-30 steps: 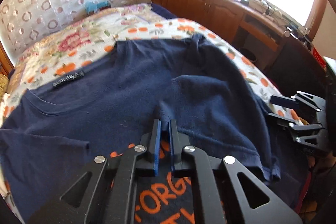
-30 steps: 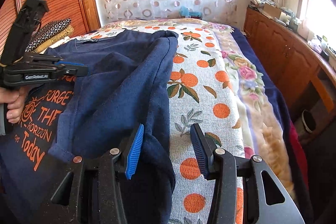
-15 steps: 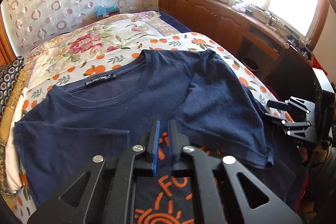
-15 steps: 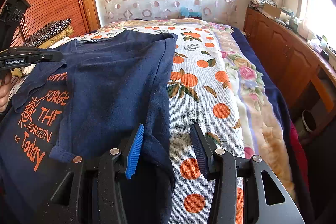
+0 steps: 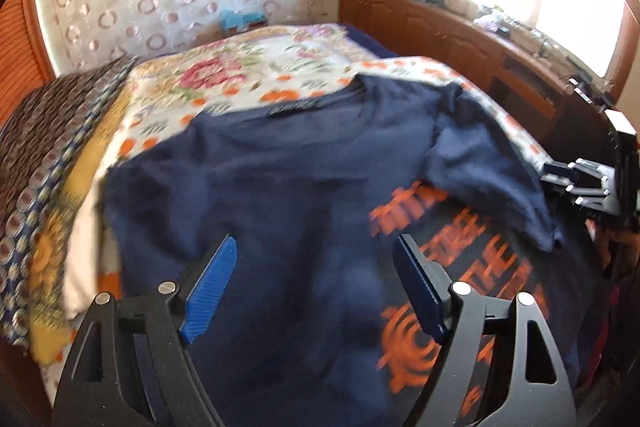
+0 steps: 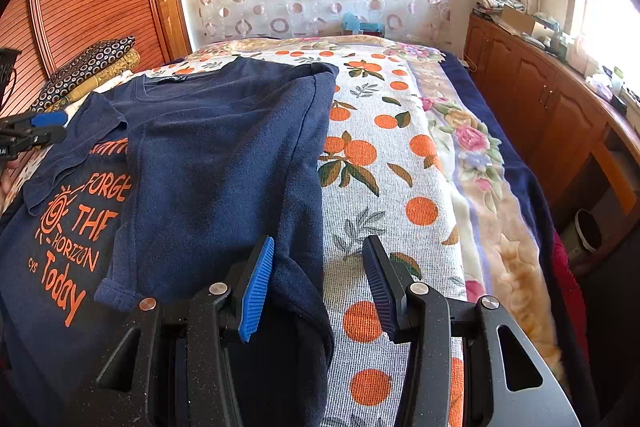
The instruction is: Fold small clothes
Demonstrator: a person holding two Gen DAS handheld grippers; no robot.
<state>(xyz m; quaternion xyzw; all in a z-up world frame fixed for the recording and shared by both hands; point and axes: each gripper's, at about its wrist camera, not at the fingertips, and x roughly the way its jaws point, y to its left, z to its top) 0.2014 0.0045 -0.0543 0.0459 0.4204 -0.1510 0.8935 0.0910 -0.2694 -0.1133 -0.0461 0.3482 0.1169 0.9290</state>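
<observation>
Right wrist view, soft navy T-shirt (image 6: 224, 155), orange lettering, right side folded inward

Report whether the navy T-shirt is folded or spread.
Partly folded: the navy T-shirt has both sides turned inward over its orange print; the bottom is unfolded.

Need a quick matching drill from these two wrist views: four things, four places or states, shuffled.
Things:
1. T-shirt
2. left claw
3. cabinet
4. patterned pillow

Places or states:
A. along the wall under the window
B. open, holding nothing
C. by the wooden headboard
D. spread on the bed, one side folded over the orange print

Pairs: 1-D, 2-B, 3-A, 4-C
</observation>
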